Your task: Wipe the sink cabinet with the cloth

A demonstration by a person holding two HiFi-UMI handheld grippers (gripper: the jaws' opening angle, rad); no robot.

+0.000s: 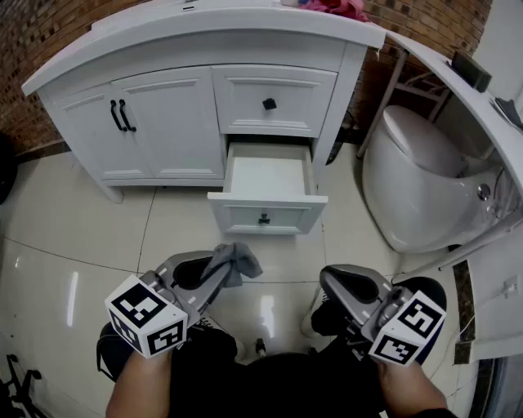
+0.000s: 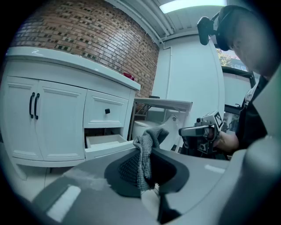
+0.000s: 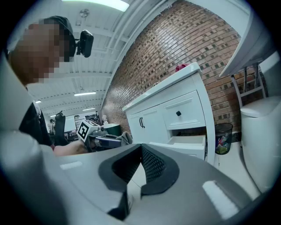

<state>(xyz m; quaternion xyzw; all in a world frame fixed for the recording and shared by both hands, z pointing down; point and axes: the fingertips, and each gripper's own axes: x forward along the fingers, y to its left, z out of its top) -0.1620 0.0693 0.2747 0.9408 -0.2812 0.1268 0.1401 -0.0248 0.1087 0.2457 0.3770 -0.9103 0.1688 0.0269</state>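
Note:
The white sink cabinet [image 1: 163, 122] stands ahead of me, with two doors on the left and a knobbed drawer [image 1: 274, 102] on the right. Below that, its lower drawer [image 1: 265, 184] is pulled open and looks empty. My left gripper [image 1: 214, 269] is held low over the tiled floor, shut on a grey cloth [image 1: 235, 261] that bunches out past the jaw tips. In the left gripper view the cloth [image 2: 142, 154] hangs between the pads, with the cabinet [image 2: 52, 118] beyond. My right gripper [image 1: 331, 279] is beside it, shut and holding nothing; its pads [image 3: 151, 165] meet.
A white toilet [image 1: 425, 188] stands right of the cabinet, under a white shelf [image 1: 466, 98]. A pink item [image 1: 339, 6] lies on the countertop. A small waste bin [image 3: 223, 136] sits between cabinet and toilet. Glossy floor tiles [image 1: 82, 237] lie in front.

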